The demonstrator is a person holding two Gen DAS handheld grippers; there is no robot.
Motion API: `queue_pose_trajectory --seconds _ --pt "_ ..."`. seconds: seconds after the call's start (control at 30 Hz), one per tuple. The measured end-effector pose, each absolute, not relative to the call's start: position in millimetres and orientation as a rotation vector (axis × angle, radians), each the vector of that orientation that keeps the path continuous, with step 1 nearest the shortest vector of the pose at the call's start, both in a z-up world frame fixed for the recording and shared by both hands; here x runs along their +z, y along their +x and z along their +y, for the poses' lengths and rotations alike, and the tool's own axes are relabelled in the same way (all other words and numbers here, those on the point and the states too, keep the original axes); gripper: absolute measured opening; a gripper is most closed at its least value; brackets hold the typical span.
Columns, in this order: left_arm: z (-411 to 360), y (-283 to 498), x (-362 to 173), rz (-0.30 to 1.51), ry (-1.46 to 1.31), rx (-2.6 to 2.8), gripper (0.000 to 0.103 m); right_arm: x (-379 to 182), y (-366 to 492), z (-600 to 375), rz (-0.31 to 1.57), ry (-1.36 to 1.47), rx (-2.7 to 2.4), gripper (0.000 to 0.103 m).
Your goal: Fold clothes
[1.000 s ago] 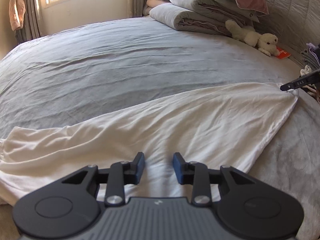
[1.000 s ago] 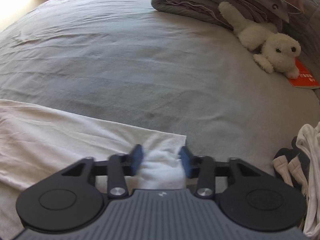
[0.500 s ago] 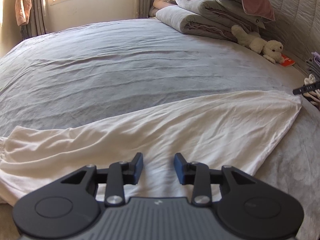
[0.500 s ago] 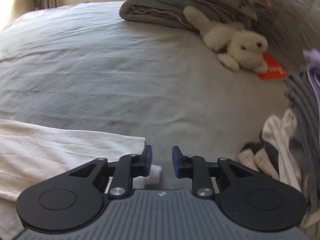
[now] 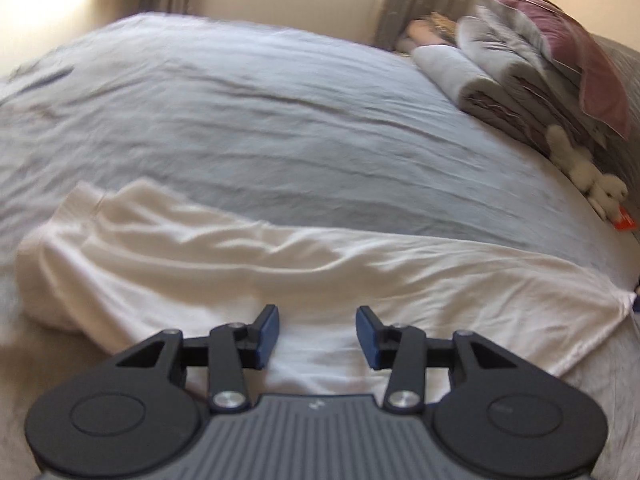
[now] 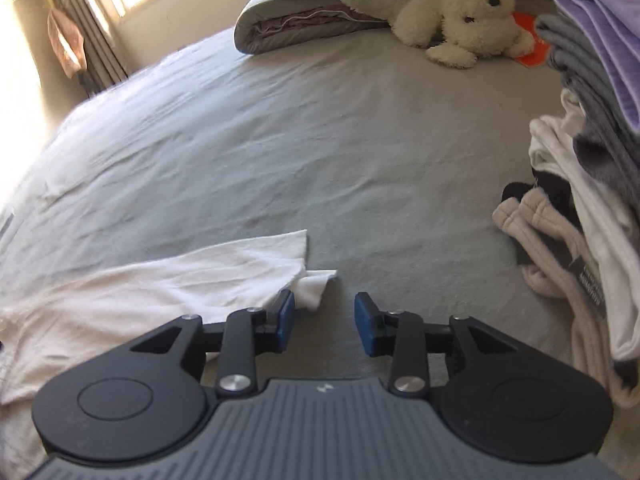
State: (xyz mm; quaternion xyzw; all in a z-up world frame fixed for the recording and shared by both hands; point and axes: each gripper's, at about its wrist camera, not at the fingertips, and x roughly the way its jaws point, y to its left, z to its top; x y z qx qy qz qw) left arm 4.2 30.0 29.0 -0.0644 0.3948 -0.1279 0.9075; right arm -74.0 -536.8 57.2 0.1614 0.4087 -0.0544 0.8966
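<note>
Bed (image 5: 280, 128), grey cover, fills both views; folded quilts (image 6: 304, 20) and a plush dog (image 6: 452, 20) sit at the far right by the headboard.

Heap of unfolded clothes (image 6: 580, 208) at the right edge of the right wrist view — purple, grey, white and beige pieces. Judged: these are yet to be done.

White garment (image 5: 320, 280) lies spread on the near part of the bed. Long axis runs left to right, slightly tilted, left end farther. Right end tapers to a corner (image 6: 316, 280), left end is rounded and bunched. It looks doubled lengthwise, so roughly one fold made; crosswise folds are left. Only a judgement.

Left tongs (image 5: 317, 334): released, jaws have just been opening, hanging over the near middle of the garment with cloth below the gap, not pinched.

Right tongs (image 6: 325, 324): released, jaws have just been opening. Only bare bed shows between them; the garment's right corner lies just beside the left pad.
</note>
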Motion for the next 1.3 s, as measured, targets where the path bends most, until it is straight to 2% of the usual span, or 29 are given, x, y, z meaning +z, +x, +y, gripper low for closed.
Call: queue_pose_trajectory --seconds 0.1,0.2,0.4,0.57,0.77,0.8,0.87,0.9,1.07,1.3 --pt "26.0 5.5 24.2 0.809 -0.118 -0.256 0.045 48.2 -66.9 -522.5 0.878 0.276 -0.09 0.04" --pt "14.3 3.3 25.7 0.798 -0.074 -0.267 0.052 51.9 -60.3 -508.4 0.848 0.228 -0.095 0.04" --pt "7.3 2.4 28.6 0.798 -0.077 -0.297 0.053 62.3 -54.2 -510.8 0.782 0.395 -0.079 0.04" --pt "6.7 3.1 26.6 0.804 -0.069 -0.294 0.053 59.3 -47.8 -501.8 0.815 0.332 -0.116 0.04" --pt "4.5 3.7 26.7 0.804 -0.059 -0.295 0.055 68.4 -51.1 -497.1 0.759 0.341 -0.083 0.04" --pt "4.1 4.1 26.5 0.804 -0.056 -0.296 0.056 66.6 -49.5 -493.4 0.771 0.331 -0.076 0.036" --pt "3.2 3.7 26.5 0.803 -0.051 -0.296 0.056 62.0 -46.2 -486.6 0.8 0.305 -0.087 0.01" --pt "3.0 3.3 26.6 0.802 -0.048 -0.297 0.056 60.0 -45.1 -484.1 0.813 0.293 -0.102 0.003" --pt "6.7 2.6 27.2 0.806 -0.064 -0.301 0.056 74.4 -78.2 -500.7 0.751 0.461 -0.193 0.002" --pt "4.3 1.0 26.2 0.808 -0.044 -0.305 0.057 51.9 -89.9 -514.6 0.865 0.489 -0.272 0.005"
